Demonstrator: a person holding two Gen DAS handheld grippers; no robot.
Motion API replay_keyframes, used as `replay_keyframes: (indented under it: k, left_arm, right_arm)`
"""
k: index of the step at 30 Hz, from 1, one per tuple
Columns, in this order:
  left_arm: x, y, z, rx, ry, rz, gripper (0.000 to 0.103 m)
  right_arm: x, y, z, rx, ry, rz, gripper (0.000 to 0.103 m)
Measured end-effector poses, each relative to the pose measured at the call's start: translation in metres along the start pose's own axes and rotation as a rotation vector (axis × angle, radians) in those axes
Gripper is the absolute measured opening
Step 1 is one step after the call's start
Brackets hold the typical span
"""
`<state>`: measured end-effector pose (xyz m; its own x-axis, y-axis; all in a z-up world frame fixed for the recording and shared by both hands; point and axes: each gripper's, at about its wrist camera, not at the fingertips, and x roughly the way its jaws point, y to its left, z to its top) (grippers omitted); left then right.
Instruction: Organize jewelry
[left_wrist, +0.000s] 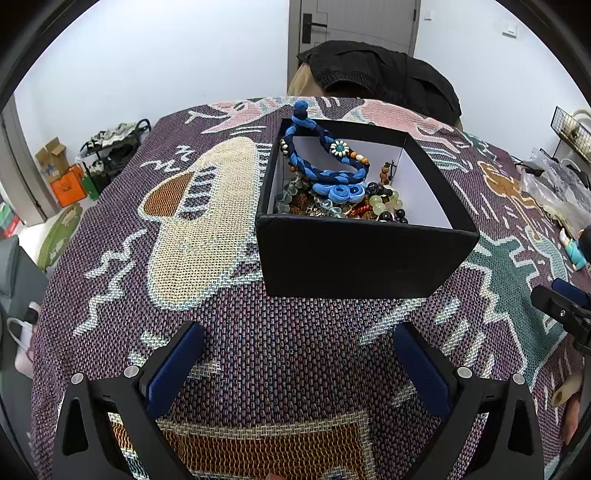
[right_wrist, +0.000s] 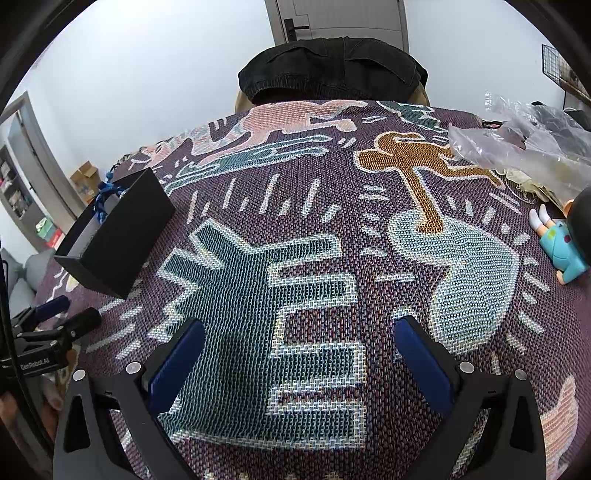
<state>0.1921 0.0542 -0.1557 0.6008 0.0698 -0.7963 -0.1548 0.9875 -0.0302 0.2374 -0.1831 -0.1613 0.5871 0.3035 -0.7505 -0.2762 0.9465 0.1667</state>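
Note:
A black box (left_wrist: 354, 254) with a white inside stands on the patterned cloth. It holds a blue braided necklace (left_wrist: 325, 166) whose top loop hangs over the far rim, plus several bead bracelets (left_wrist: 384, 203). My left gripper (left_wrist: 299, 354) is open and empty, just in front of the box. In the right wrist view the box (right_wrist: 118, 236) is at the far left. My right gripper (right_wrist: 299, 350) is open and empty over bare cloth; its tip shows in the left wrist view (left_wrist: 561, 306). The left gripper shows at the left edge (right_wrist: 66, 314).
A woven cloth (right_wrist: 314, 258) covers the table. Clear plastic bags (right_wrist: 517, 147) lie at the back right, with a small blue figurine (right_wrist: 561, 243) on its side near the right edge. A chair with a black garment (right_wrist: 332, 70) stands behind the table.

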Motion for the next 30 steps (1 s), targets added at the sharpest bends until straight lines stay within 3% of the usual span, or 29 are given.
replay_keyframes:
  k: [30]
  left_arm:
    - [0.0031, -0.0026, 0.0009, 0.009, 0.005, 0.009, 0.103]
  right_arm:
    - [0.0011, 0.0003, 0.0001, 0.0, 0.0, 0.0, 0.103]
